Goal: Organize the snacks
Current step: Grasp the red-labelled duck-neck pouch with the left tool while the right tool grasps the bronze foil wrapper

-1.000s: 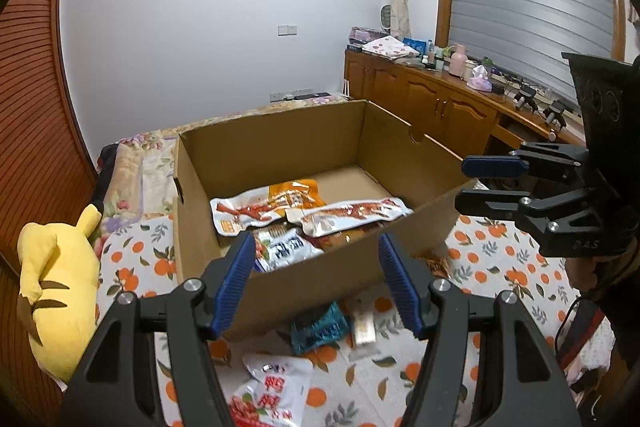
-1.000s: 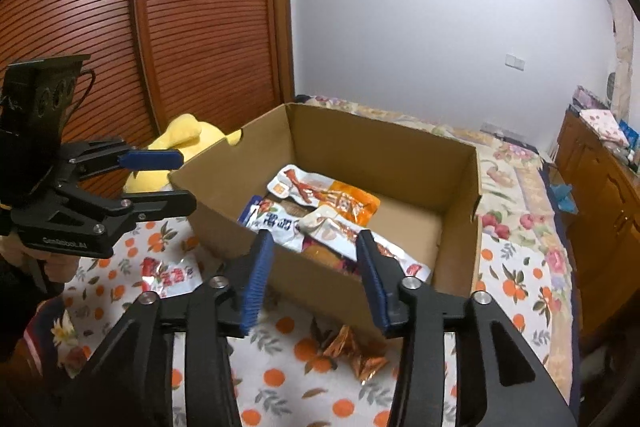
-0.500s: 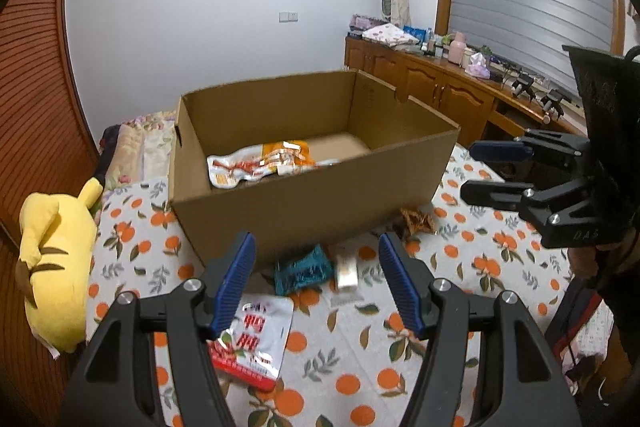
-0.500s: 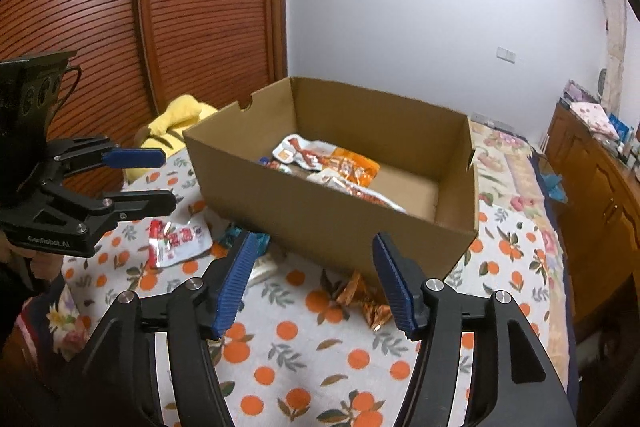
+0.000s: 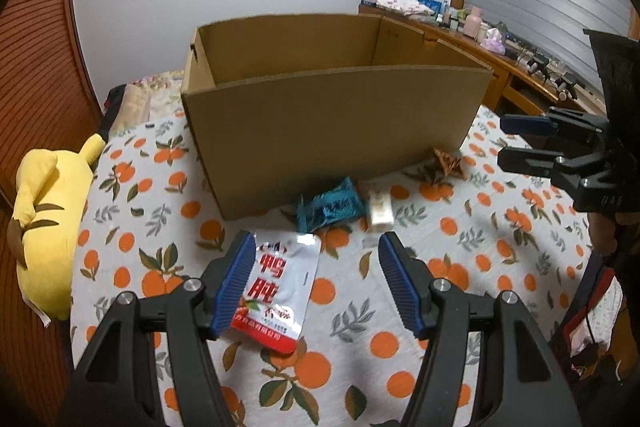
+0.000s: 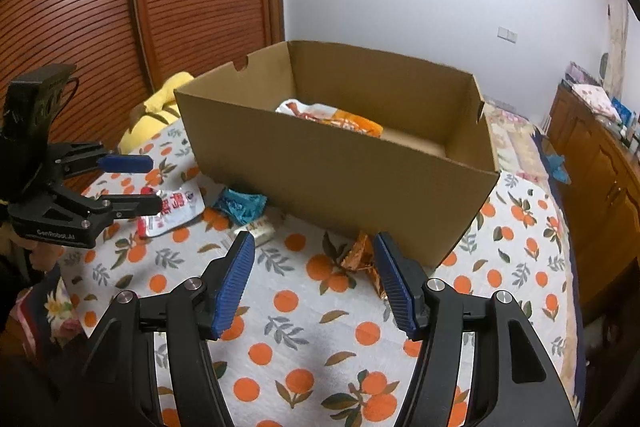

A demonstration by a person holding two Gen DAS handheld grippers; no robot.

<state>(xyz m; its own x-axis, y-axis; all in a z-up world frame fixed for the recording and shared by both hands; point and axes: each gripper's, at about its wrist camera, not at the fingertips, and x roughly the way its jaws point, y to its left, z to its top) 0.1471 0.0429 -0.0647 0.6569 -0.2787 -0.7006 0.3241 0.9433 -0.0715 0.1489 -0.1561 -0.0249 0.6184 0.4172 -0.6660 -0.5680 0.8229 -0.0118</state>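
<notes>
Cardboard box (image 5: 336,131) upright on the orange-print cloth (image 5: 400,291), open at the top. Inside, seen from the right wrist, an orange-and-white packet (image 6: 336,117) against the far part of the floor; rest of the contents hidden by the near wall.

Outside, along the box's near wall: a teal packet (image 5: 330,207) touching the base, a small pale packet (image 5: 380,211) just beside it, and a brown crinkled wrapper (image 5: 450,163) near the box's corner. A red-and-white pouch (image 5: 280,287) flat on the cloth, nearer than the teal packet.

Left gripper (image 5: 316,283) above the cloth, fingers released and spread, nothing between the pads; pouch partly behind the left blue pad in that view, contact not clear.

Right gripper (image 6: 314,283) likewise released, jaws just opened wider, empty; brown wrapper (image 6: 360,259) showing between the pads in that view, not pressed by them.

Yellow plush (image 5: 48,219) at the cloth's left edge, well apart from the packets.
</notes>
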